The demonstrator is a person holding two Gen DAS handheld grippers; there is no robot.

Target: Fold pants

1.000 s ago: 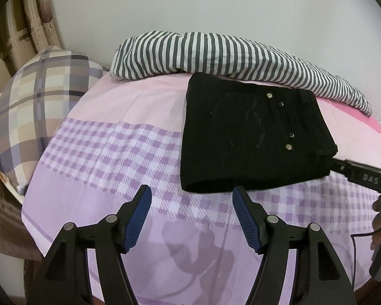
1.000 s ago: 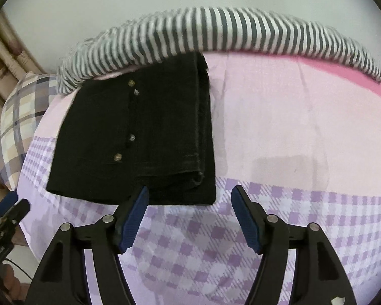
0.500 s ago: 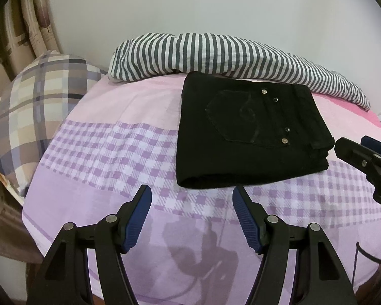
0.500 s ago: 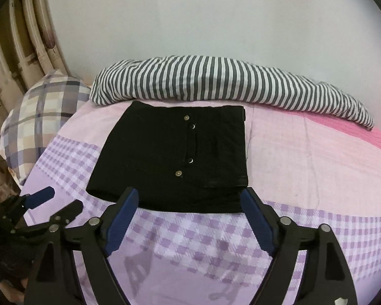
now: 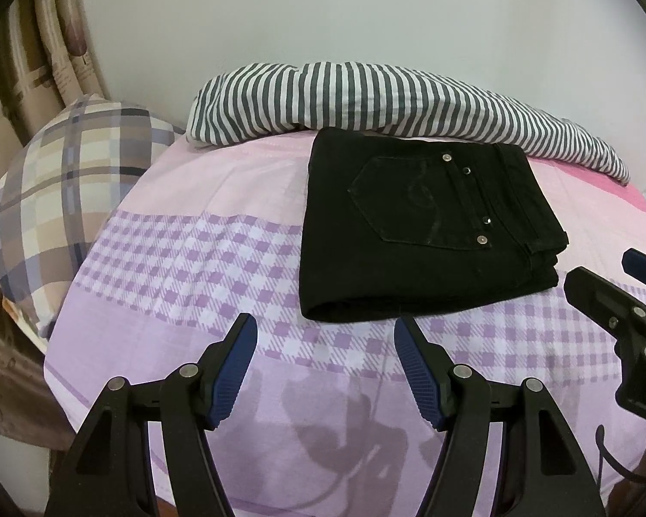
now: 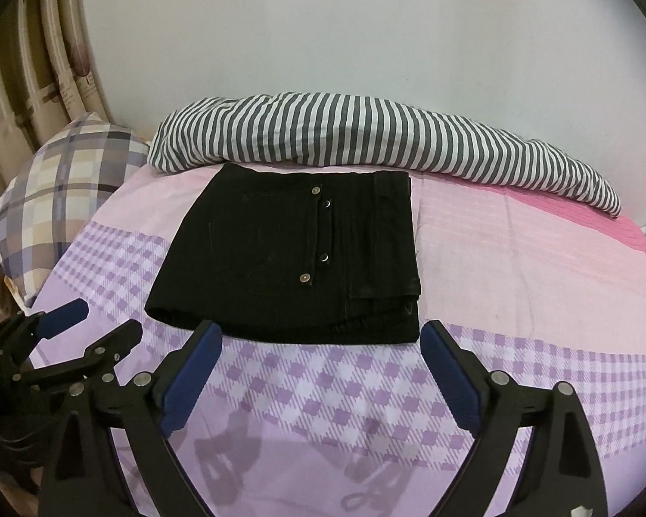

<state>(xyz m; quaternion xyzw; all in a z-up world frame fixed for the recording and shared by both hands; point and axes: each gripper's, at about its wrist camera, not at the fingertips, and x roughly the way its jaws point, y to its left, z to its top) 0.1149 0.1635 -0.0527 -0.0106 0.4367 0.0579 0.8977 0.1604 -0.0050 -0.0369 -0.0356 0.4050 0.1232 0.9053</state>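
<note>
Black denim: one pair of pants [image 5: 426, 232], folded into a flat, thick rectangle on the pink-and-lilac bedsheet [image 5: 185, 258], far edge just touching the striped blanket [image 5: 366, 99]. Long axis across the bed, roughly parallel to the blanket; layered open ends at the right, smooth rounded fold along the near edge. Back pocket facing up, stitched swirl visible in the left wrist view. Four metal studs in one line along the pocket's right side.

One striped blanket, grey and white, bunched along the wall. One plaid pillow [image 5: 51, 198] at the left end of the bed. Curtain folds [image 5: 43, 64] behind the pillow.

Two grippers. Left gripper [image 5: 325, 370]: blue pads spread, nothing between them, above the checked band just short of the pants' near edge. Right gripper [image 6: 318, 383]: jaws just opened further, now spread wide, nothing between them, also short of the near edge, not touching the cloth. Shadows of both on the sheet.
</note>
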